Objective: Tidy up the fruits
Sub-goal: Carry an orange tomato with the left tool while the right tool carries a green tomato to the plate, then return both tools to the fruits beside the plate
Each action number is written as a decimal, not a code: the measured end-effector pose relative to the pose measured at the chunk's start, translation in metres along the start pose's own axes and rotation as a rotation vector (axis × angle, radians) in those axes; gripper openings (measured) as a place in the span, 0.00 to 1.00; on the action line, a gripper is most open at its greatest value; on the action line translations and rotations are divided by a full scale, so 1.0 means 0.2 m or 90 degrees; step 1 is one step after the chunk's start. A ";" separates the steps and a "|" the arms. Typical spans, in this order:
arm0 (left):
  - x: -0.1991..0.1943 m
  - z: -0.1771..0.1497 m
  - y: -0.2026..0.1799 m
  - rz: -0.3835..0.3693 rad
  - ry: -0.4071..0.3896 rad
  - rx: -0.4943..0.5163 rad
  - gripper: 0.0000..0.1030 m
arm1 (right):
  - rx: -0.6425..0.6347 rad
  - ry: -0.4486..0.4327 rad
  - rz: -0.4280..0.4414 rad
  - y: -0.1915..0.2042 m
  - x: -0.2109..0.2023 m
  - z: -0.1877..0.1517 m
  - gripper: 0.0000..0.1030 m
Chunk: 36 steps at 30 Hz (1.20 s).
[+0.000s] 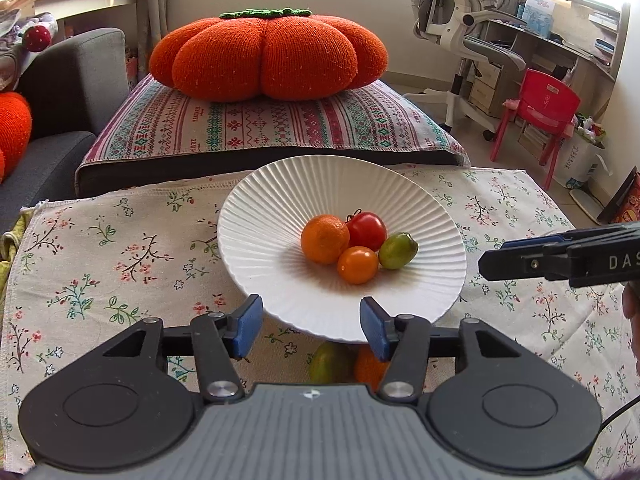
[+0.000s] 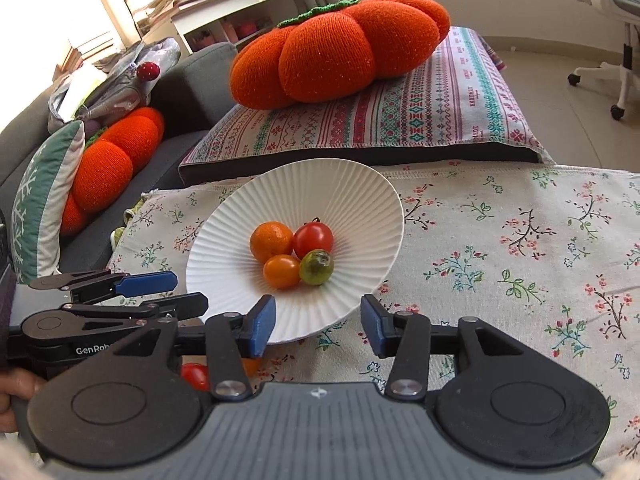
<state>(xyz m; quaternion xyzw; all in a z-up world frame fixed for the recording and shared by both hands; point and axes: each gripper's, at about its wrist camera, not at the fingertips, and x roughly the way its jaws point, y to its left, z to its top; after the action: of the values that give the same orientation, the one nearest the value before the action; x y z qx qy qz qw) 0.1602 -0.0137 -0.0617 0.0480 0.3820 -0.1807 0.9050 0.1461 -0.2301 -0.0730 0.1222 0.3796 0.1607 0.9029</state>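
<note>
Both hand-held grippers, left and right, spread empty before ribbed plate holding four fruits.

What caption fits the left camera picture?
Open left gripper faces a white plate holding four small fruits.

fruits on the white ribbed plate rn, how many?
4 on the white ribbed plate: mandarin orange, red tomato, small orange tomato, green tomato. More fruit lies below the rim, partly hidden.

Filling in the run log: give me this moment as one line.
plate: four fruits | left gripper: jaws open, empty | right gripper: jaws open, empty | off plate: green fruit, orange fruit on tablecloth
</note>
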 end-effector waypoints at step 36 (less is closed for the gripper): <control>-0.12 -0.30 0.19 0.008 0.108 -0.204 0.88 | -0.041 0.100 -0.013 0.16 -0.05 -0.27 1.00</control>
<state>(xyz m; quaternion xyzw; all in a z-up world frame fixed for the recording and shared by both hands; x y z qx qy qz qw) 0.1171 0.0420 -0.0883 -0.0790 0.4809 -0.1074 0.8666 0.0940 -0.1990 -0.0938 0.0759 0.4452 0.1725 0.8753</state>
